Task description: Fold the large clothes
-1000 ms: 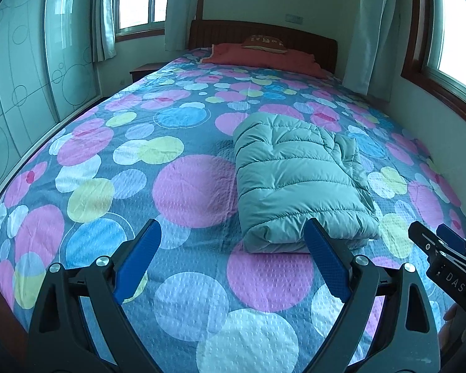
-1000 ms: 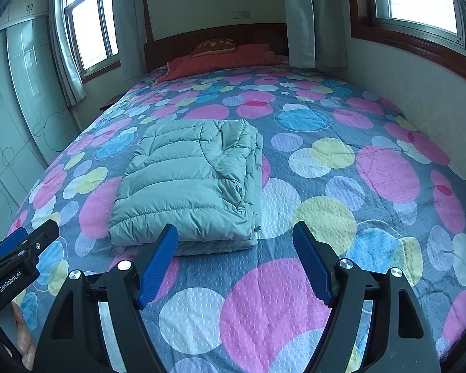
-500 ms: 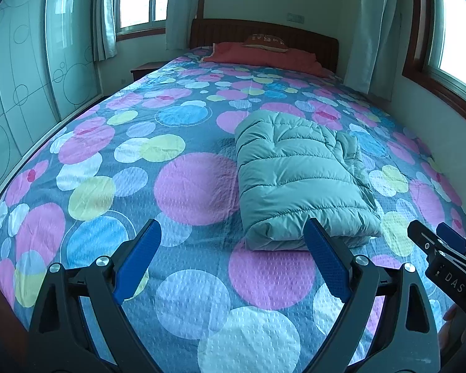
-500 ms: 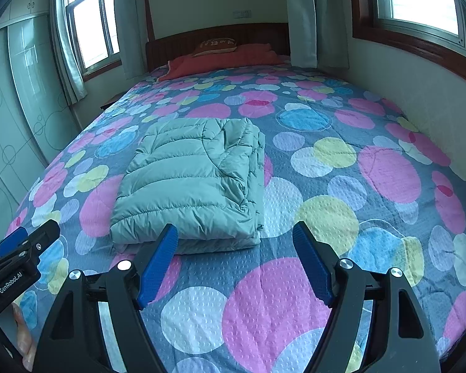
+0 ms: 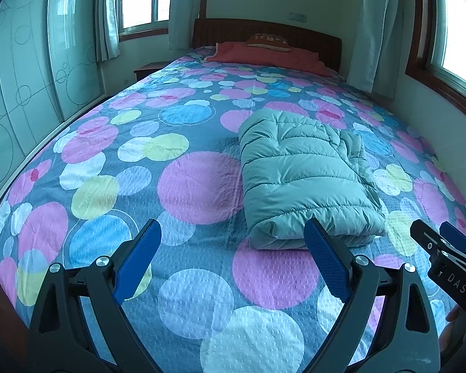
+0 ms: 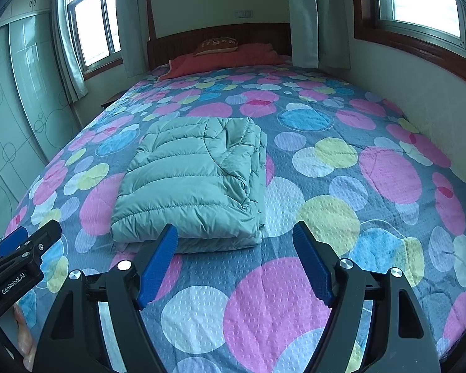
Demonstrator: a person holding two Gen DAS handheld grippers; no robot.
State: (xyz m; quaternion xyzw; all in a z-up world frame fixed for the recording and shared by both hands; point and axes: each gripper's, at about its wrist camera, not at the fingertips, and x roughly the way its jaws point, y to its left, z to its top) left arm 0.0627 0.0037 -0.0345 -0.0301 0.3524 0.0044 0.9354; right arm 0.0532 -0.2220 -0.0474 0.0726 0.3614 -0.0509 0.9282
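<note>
Folded jacket (image 5: 301, 180) lies lengthwise up the bed (image 5: 108, 161), just ahead of both grippers; left gripper (image 5: 233, 258) and right gripper (image 6: 236, 258) gape wide, empty.

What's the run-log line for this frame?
jacket: folded, on bed | left gripper: open, empty | right gripper: open, empty

In the right wrist view, white letters reading "GenRobot.AI" stand on the black body of the left gripper (image 6: 31, 242) at the lower left. In the left wrist view, the letters "DAS" show on the black body of the right gripper (image 5: 441, 242) at the lower right edge. The pillow (image 5: 268, 41) at the headboard bears pale lettering too small to read.
</note>
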